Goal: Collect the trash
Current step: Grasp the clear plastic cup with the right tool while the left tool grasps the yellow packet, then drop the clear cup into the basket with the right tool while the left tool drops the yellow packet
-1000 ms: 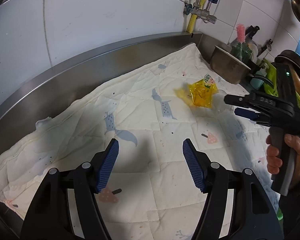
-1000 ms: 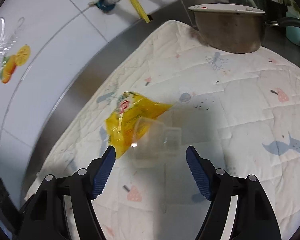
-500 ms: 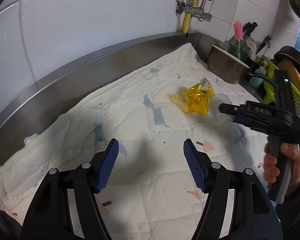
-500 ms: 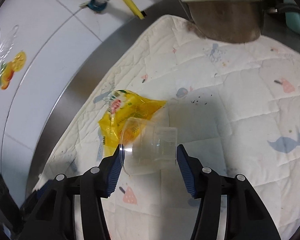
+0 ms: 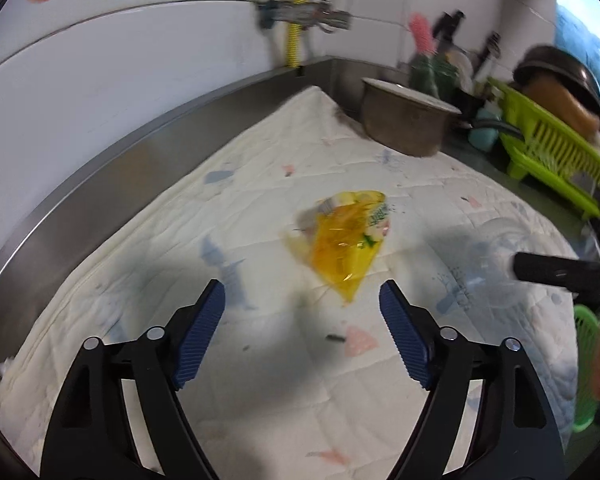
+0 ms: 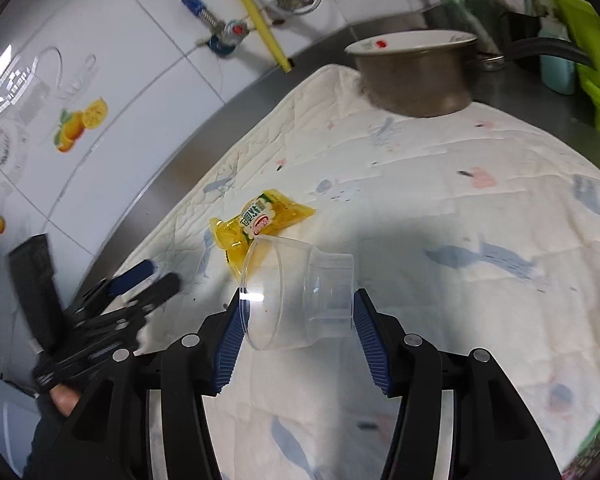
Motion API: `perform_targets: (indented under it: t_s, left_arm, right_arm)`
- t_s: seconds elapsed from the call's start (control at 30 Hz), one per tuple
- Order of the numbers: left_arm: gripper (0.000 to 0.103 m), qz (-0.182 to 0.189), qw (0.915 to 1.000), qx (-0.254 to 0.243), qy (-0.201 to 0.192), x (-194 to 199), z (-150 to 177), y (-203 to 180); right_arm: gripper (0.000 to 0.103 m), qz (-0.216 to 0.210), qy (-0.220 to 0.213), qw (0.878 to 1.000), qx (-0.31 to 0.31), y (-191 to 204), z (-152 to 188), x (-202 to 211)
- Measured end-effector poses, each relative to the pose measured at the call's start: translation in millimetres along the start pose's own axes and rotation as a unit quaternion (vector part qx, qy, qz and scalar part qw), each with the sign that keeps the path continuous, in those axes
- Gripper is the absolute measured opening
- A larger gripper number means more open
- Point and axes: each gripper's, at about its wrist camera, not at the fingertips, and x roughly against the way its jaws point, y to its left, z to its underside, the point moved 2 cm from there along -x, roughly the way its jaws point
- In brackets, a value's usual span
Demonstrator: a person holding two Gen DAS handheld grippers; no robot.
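Clear plastic cup [image 6: 300, 292] lies sideways, clamped in right tongs [image 6: 298, 334].

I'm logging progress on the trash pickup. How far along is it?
Nothing looks binned yet; no bin is clearly in view. In hand: the right gripper is shut on the clear plastic cup, held above the quilted mat. Left: the yellow wrapper lies on the mat, ahead of the left gripper, whose empty jaws are opening.

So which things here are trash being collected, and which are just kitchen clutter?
Job:
- clear plastic cup, gripped by right gripper
- yellow wrapper, ahead of the opening, empty left gripper

Lying about:
- metal pot
- green dish rack
- quilted cloth
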Motion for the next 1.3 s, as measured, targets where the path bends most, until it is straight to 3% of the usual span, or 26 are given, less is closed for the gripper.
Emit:
perform_targets:
  t_s: [0.3,0.63,0.7,0.77,0.83,1.03,1.17,1.3]
  left_arm:
    - [0.093,0.042,0.9987,0.024,0.015,-48.4,-19.1,-15.4]
    - [0.096,0.052,0.9965,0.055,0.035,-93.5,-32.1,-21.6]
    - [0.093,0.061,0.9951,0.07,0.034,-98.6,-32.2,-20.1]
    - [0.072,0.076,0.993,0.082,0.04,-103.2,-31.7,-19.0]
    - [0.064,0.087,0.991,0.091,0.045,-106.0,-29.6,-17.8]
    - [0.053,0.071,0.9918,0.104,0.019,-88.1,-25.3,-17.1]
    - [0.052,0.065,0.9936,0.092,0.003,-61.0,-20.0,-25.5]
    - [0.051,0.082,0.9932,0.082,-0.002,-24.9,-9.2,-42.0]
  right_arm:
    - [0.051,-0.003,-0.032,0.999,0.001,-24.9,16.3,63.2]
    - [0.051,0.008,-0.041,0.999,-0.004,-52.6,35.7,86.6]
    - [0.051,0.012,-0.042,0.999,-0.007,-57.7,39.7,89.6]
    - [0.051,0.019,-0.043,0.999,-0.005,-61.8,43.6,92.7]
    - [0.051,0.024,-0.044,0.999,-0.007,-66.7,48.4,96.5]
    - [0.051,0.035,-0.053,0.998,-0.006,-72.9,62.9,113.1]
    - [0.051,0.045,-0.06,0.997,-0.004,-75.3,76.9,130.8]
    - [0.051,0.052,-0.074,0.996,-0.013,-79.4,96.7,158.2]
